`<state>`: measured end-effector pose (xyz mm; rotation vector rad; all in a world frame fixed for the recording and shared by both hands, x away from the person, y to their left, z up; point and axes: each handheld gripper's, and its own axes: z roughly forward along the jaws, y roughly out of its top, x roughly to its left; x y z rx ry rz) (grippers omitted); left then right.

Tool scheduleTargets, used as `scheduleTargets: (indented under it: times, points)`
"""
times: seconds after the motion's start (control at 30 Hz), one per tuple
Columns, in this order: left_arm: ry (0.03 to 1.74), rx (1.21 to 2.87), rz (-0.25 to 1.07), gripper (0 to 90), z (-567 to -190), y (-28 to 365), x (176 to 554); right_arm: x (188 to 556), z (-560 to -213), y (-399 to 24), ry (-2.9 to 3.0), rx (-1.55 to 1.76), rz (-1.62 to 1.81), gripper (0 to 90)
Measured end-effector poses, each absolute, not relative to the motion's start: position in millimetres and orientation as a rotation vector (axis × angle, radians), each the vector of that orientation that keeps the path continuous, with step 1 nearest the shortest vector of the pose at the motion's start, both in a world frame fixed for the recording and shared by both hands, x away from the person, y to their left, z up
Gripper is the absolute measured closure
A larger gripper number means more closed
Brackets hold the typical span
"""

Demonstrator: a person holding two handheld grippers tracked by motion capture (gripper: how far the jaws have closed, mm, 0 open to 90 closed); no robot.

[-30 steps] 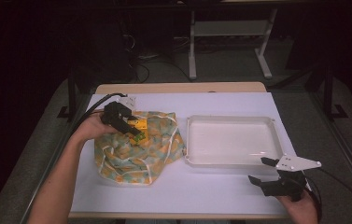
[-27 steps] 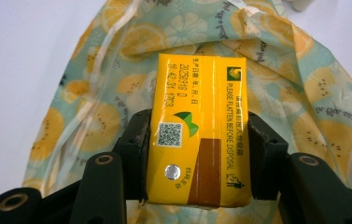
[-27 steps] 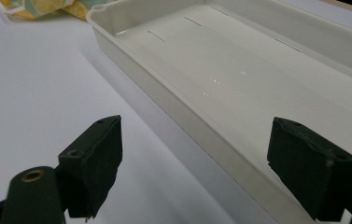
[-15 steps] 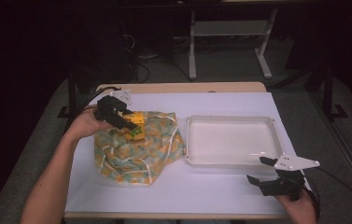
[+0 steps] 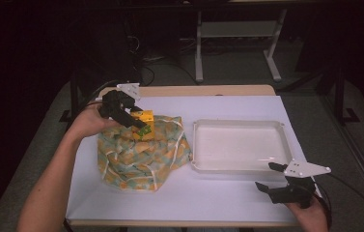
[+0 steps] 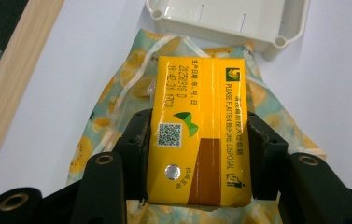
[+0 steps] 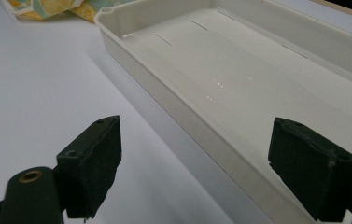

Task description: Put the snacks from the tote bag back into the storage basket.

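Between the left gripper [image 6: 197,154] jaws, pinching yellow carton [image 6: 197,135] clear of cloth bag [image 6: 117,88], probably heading trayward [image 6: 276,35]; right gripper [image 7: 211,172] idling spread.

You have one yellow drink carton [image 6: 197,135], printed with one square code and carrying one round foil seal on its top face. One patterned cloth bag [image 5: 141,157], lemon print with white cord, lies on your table. One white plastic tray [image 5: 237,126] sits beside it; count four narrow slots along its floor in your right gripper view. Two grippers in your hands: one left gripper [image 5: 130,115], one right gripper [image 5: 272,178], two black jaws each. One white table sheet [image 5: 208,198].
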<state>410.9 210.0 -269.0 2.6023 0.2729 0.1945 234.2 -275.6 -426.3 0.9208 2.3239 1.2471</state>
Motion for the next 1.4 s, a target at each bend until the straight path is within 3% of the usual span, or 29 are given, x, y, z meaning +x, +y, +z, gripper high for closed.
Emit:
scheduleTargets:
  times: [0.63, 1.4]
  points:
    - [0.181, 2.621, 0.169, 50.4, -240, 165, 396, 231, -424, -276, 2.298, 0.929, 1.241, 16.6]
    - [0.073, 2.621, 0.093, 50.4, -253, 100, 398, 228, -425, -270, 2.317, 0.896, 1.189, 16.7]
